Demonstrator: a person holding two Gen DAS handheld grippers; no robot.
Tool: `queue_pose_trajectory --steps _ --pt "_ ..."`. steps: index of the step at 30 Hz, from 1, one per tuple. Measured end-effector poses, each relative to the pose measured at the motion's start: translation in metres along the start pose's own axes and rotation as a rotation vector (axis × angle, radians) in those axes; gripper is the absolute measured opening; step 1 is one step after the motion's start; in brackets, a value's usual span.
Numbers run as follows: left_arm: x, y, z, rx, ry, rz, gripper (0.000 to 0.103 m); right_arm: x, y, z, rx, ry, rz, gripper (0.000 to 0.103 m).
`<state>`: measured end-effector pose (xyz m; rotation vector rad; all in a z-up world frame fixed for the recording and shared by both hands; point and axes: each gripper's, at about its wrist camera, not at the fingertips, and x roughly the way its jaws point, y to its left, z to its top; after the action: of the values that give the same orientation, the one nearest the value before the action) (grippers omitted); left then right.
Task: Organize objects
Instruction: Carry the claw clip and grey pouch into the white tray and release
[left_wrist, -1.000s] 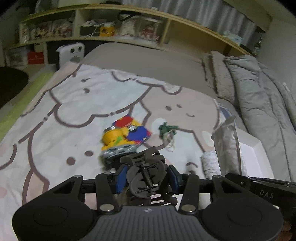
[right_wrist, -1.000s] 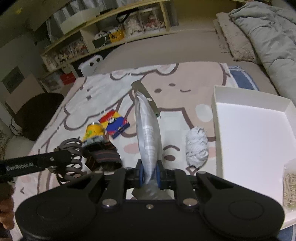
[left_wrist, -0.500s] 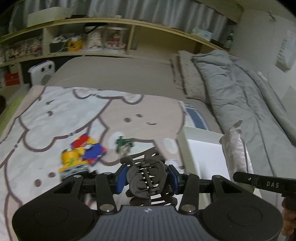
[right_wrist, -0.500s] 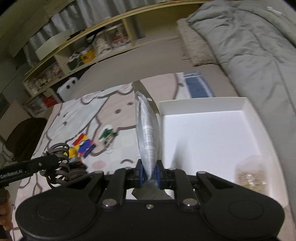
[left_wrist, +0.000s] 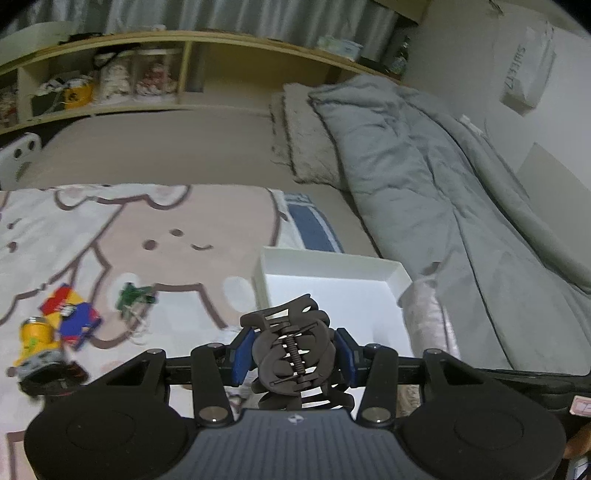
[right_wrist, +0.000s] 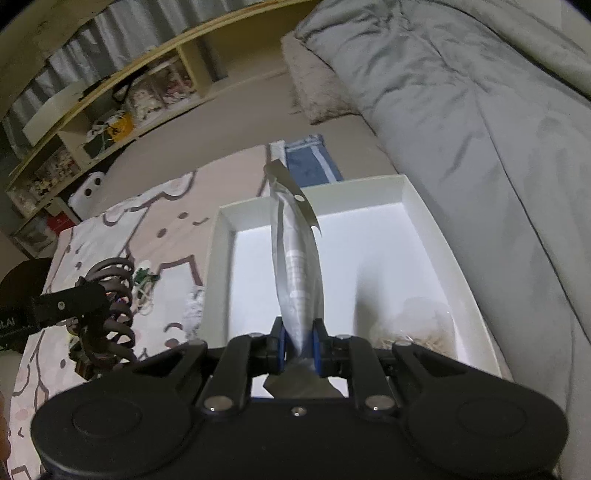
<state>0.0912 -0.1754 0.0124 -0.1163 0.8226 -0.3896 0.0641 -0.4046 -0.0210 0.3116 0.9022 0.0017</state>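
Left hand-held gripper (left_wrist: 294, 354) pinching dark hair claw (left_wrist: 291, 354), right hand-held gripper (right_wrist: 299, 345) clamped on silver pouch (right_wrist: 297, 266), white box (right_wrist: 436, 236) beneath, on the bed (left_wrist: 166, 147)

"SWEETT"-like lettering on white wall package (left_wrist: 526, 79); partly legible

Both views look forward and steeply down along their own jaws, from close above the bed (left_wrist: 177, 147). The left wrist view faces the white box (left_wrist: 332, 258) from its near left corner; the right wrist view hangs over its near edge. They share the box (right_wrist: 436, 221), cartoon blanket (right_wrist: 155, 221), shelf (left_wrist: 221, 37) and grey duvet (right_wrist: 480, 110).
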Motion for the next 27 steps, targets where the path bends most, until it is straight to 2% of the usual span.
queue_pose_trajectory --steps 10,16,20,22,23,24,25,27 --pt "0.053 -0.03 -0.001 0.056 0.064 -0.019 0.048 0.033 -0.015 -0.005 0.022 0.048 -0.066 0.015" --pt "0.085 -0.03 -0.006 0.058 0.112 -0.001 0.048 0.051 -0.013 -0.006 0.002 0.071 -0.127 0.015" --pt "0.098 -0.028 -0.012 0.062 0.111 0.012 0.048 0.062 -0.01 -0.007 -0.01 0.074 -0.155 0.015" --pt "0.101 -0.025 -0.015 0.061 0.108 0.021 0.048 0.065 -0.01 -0.006 0.0 0.084 -0.155 0.019" --pt "0.102 -0.023 -0.015 0.058 0.107 0.024 0.049 0.066 -0.011 -0.006 0.012 0.088 -0.139 0.026" --pt "0.102 -0.021 -0.015 0.059 0.106 0.032 0.053 0.067 -0.012 -0.007 0.025 0.098 -0.118 0.035" --pt "0.101 -0.02 -0.015 0.064 0.106 0.038 0.061 0.065 -0.012 -0.006 0.038 0.108 -0.093 0.037" --pt "0.097 -0.017 -0.016 0.072 0.095 0.038 0.067 0.06 -0.012 -0.007 0.051 0.102 -0.056 0.038"
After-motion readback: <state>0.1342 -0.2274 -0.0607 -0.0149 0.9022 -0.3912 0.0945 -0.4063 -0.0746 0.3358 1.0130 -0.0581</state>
